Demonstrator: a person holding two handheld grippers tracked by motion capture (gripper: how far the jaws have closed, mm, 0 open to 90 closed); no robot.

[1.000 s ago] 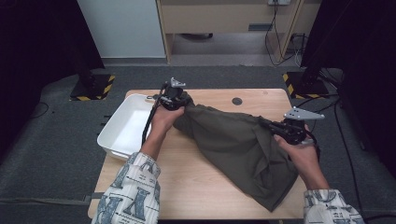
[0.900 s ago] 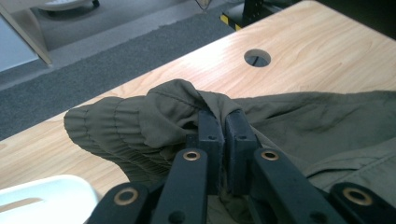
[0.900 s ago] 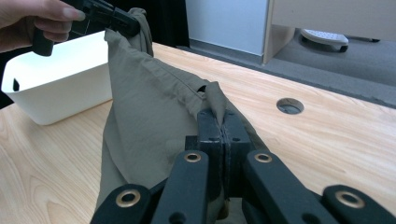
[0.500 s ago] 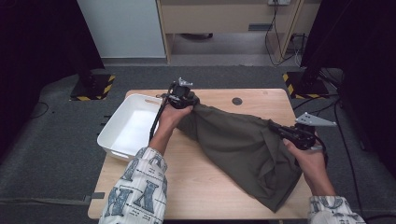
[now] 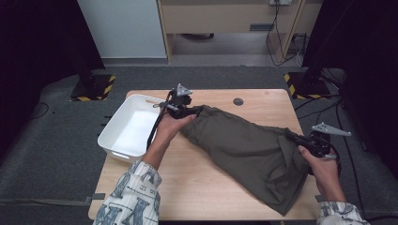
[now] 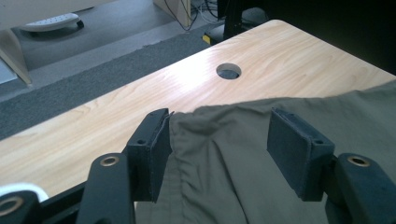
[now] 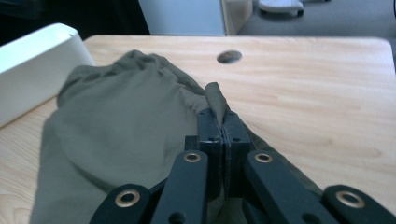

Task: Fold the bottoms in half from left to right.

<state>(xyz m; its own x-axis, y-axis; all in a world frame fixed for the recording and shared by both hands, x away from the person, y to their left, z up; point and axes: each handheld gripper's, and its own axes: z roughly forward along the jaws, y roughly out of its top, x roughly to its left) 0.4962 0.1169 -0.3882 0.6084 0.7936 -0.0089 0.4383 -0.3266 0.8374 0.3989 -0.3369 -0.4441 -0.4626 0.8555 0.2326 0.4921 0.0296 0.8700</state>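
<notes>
Cloth [image 5: 248,150] lies spread across the surface [image 5: 187,187] in the high view, beside a white bin [image 5: 129,129]. Left gripper [image 6: 224,144] view: jaws have just been opening, hem loose between them; back out level. Right gripper [image 7: 219,126] view: jaws pinch a fold; keep tension low.

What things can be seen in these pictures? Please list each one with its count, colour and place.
garment: 1, olive green, spread across the table's middle and right
bin: 1, white, at the table's left edge
table: 1, light wood, with a round hole near its far edge
left gripper: 1, black, at the garment's far left end, jaws just been opening, cloth between them, not pinched
right gripper: 1, black, shut on a fold at the garment's right edge
sleeves: 2, patterned white, near edge
</notes>
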